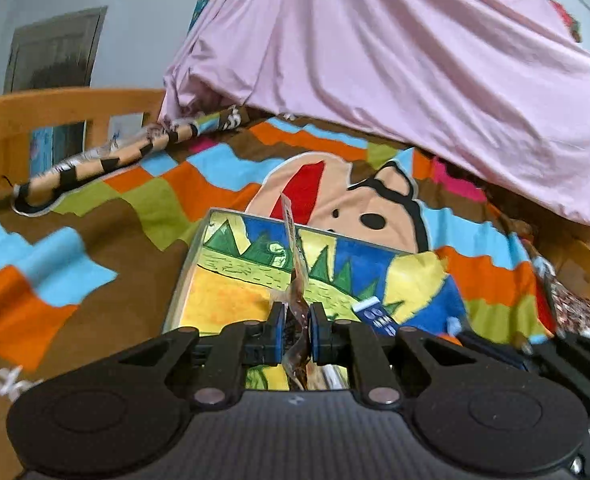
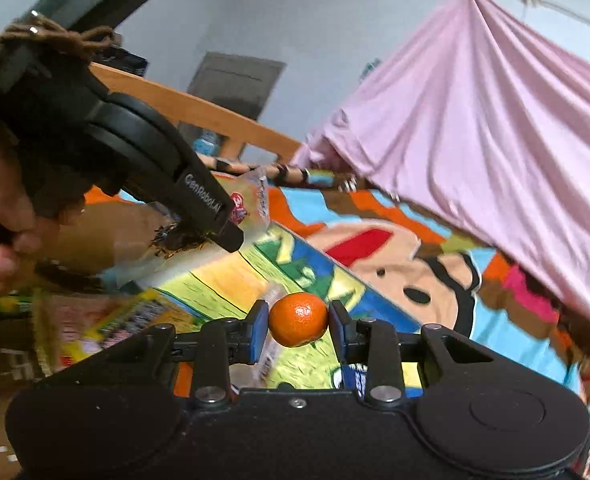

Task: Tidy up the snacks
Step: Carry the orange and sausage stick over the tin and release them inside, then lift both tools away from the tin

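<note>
My left gripper (image 1: pixel 297 326) is shut on a clear snack bag (image 1: pixel 295 272) with dark dried bits inside, held edge-on above a painted box (image 1: pixel 231 280). From the right wrist view that same left gripper (image 2: pixel 231 236) reaches in from the upper left, a hand behind it, with the clear snack bag (image 2: pixel 251 204) hanging from its tip. My right gripper (image 2: pixel 298 326) is shut on a small orange mandarin (image 2: pixel 298 319), held over the painted box (image 2: pixel 223 284). A blue packet (image 1: pixel 375 314) lies on the box's right part.
A patchwork blanket (image 1: pixel 95 216) with a cartoon dog covers the bed. A pink sheet (image 1: pixel 415 60) hangs over the back right. A wooden bed rail (image 1: pixel 55 108) runs along the left, with a taped stick (image 1: pixel 107 160) lying beside it. Colourful snack packs (image 2: pixel 107 320) lie at the lower left.
</note>
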Demonstrator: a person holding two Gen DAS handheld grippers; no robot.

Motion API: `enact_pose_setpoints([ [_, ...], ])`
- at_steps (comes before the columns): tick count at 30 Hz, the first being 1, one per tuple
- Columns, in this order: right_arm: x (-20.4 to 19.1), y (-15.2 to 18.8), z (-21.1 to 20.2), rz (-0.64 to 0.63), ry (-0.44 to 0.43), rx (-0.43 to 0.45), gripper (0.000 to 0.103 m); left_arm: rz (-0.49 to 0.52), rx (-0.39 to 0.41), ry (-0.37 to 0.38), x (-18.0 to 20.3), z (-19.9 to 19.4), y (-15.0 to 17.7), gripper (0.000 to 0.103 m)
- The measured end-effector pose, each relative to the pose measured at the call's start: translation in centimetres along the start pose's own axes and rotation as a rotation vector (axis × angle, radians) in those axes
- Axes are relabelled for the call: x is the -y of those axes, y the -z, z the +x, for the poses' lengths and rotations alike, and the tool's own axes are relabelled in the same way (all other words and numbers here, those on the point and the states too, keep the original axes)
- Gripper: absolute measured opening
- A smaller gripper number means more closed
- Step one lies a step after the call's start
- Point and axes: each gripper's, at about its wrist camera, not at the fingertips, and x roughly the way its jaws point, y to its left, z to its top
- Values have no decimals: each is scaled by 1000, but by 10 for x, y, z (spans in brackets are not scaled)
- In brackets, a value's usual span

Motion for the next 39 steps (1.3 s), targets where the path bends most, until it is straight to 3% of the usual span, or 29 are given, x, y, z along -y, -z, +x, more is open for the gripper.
enact_pose_setpoints([
  [9, 23, 24, 54, 185, 2, -123, 35, -35, -123, -75, -7, 70, 9, 13],
  [14, 25, 36, 70, 243, -20, -210, 35, -64, -159, -100, -13, 82, 17, 14],
  [21, 25, 38, 75, 268, -43, -263, 36, -65, -199, -115, -13, 83, 19, 17],
  [26, 26, 38, 71, 280, -44, -265, 48, -42, -205, -129, -9, 77, 17, 45],
  [28, 29, 36, 68, 296, -46, -259, 54, -32, -192, -124, -7, 71, 16, 49],
  [30, 31, 33, 64, 304, -40, -245, 56, -27, -164, -117, -5, 59, 14, 56],
  [34, 36, 22, 48, 321, -30, -193, 73, -7, -96, -108, 0, 31, 9, 72],
  [39, 43, 6, 18, 336, -20, -118, 85, 23, -5, -112, 6, -11, 6, 86],
])
